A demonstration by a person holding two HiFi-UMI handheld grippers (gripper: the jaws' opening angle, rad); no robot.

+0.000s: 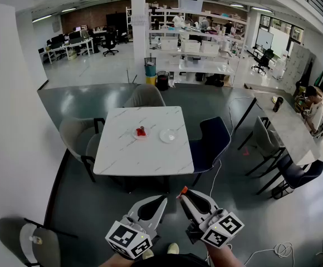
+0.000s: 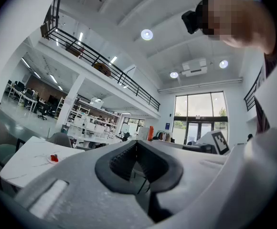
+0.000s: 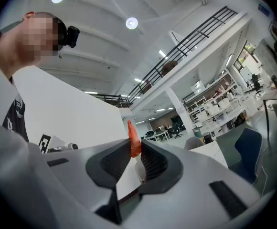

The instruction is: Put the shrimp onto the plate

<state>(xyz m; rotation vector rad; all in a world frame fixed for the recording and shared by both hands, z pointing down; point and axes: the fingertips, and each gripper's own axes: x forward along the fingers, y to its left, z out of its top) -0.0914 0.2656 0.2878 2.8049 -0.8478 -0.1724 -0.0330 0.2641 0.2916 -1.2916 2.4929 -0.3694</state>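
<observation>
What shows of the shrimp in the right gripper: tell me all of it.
The shrimp is a small orange piece, smooth and plastic-looking, tapering to a point that sticks out past the jaw tips. The right gripper pinches its lower part between ribbed dark pads, which hide the rest. It is held in the air, short of the white table, touching nothing else.

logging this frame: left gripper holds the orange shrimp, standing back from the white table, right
No: the right gripper holds the orange shrimp, per the right gripper view; the left gripper is shut on nothing. The white table lies ahead.
</observation>
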